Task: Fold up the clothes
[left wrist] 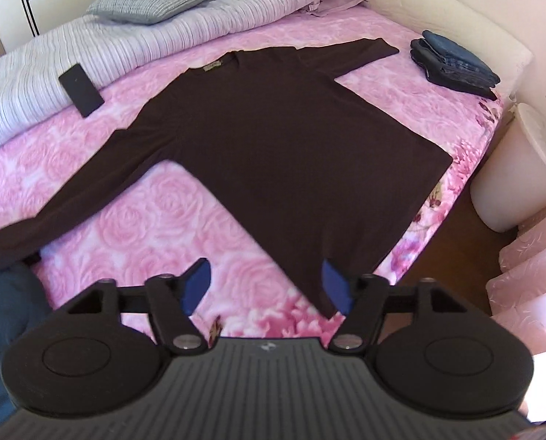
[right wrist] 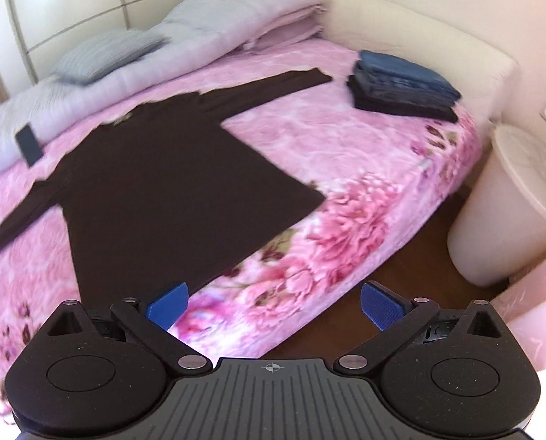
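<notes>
Landmark: the dark brown long-sleeved shirt (left wrist: 273,154), spread flat on the pink rose-print bedspread (left wrist: 155,227), both sleeves stretched out, collar label toward the rolled-up duvet.

Left wrist view, left to right:
- Dark blue fabric (left wrist: 2,293) at the frame edge, by the cuff of the shirt's near sleeve. Only this view shows it; what it is cannot be told.
- Black phone (left wrist: 81,89) on the pale striped duvet (left wrist: 133,47), beyond the shirt's shoulder.
- Grey pillow (left wrist: 155,0) on the duvet, farther from the shirt than the phone.
- Left gripper (left wrist: 265,288) wide apart, nothing held. Its right blue pad overlaps the shirt's lower hem corner; contact cannot be told.
- Stack of folded jeans (left wrist: 456,66) past the far sleeve cuff, apart from it.
- White round bin (left wrist: 518,172) on the floor, off the bed on the hem side of the shirt.

Right wrist view, left to right:
- Phone (right wrist: 28,144), pillow (right wrist: 108,55) and shirt (right wrist: 170,176) all blurred; label not legible here.
- Right gripper (right wrist: 273,306) spread wide, empty, above the bed edge near the shirt's hem.
- Jeans stack (right wrist: 401,86) seen larger; separate layers visible.
- Brown wood floor (right wrist: 401,282) beside the bed shows much more here.
- Bin (right wrist: 507,205) closer and larger.
</notes>
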The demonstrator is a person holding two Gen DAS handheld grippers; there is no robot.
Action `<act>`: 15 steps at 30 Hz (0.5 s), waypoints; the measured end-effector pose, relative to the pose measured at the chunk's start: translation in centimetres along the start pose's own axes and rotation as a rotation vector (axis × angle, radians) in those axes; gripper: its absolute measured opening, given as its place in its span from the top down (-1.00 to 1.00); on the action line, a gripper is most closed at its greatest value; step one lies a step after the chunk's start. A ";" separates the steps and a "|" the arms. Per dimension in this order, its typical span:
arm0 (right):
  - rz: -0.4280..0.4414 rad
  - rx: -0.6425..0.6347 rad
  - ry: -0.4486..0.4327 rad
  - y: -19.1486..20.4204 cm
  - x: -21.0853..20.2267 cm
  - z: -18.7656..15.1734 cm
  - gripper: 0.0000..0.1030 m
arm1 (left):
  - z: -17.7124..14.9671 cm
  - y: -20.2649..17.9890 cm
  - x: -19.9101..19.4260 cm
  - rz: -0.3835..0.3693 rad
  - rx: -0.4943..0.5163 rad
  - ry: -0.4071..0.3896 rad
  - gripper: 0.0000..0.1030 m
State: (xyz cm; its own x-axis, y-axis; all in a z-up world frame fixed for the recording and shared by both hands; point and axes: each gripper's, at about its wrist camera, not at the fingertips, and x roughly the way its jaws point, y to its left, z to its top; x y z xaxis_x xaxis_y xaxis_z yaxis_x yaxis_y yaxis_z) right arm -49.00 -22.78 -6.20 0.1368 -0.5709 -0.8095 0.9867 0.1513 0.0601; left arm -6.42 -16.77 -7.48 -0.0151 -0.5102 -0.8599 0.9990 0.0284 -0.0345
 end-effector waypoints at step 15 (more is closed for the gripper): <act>0.023 -0.023 -0.040 0.5 -0.1 9.4 -1.00 | 7.2 -2.9 3.1 0.053 -0.009 -0.197 -0.52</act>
State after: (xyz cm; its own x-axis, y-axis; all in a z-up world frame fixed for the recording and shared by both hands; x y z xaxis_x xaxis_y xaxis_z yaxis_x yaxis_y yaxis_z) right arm -47.67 -30.19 -0.62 0.1635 -0.5987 -0.7841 0.9810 0.1828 0.0650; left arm -9.02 -24.68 -6.39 0.0464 -0.6658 -0.7447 0.9978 0.0665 0.0027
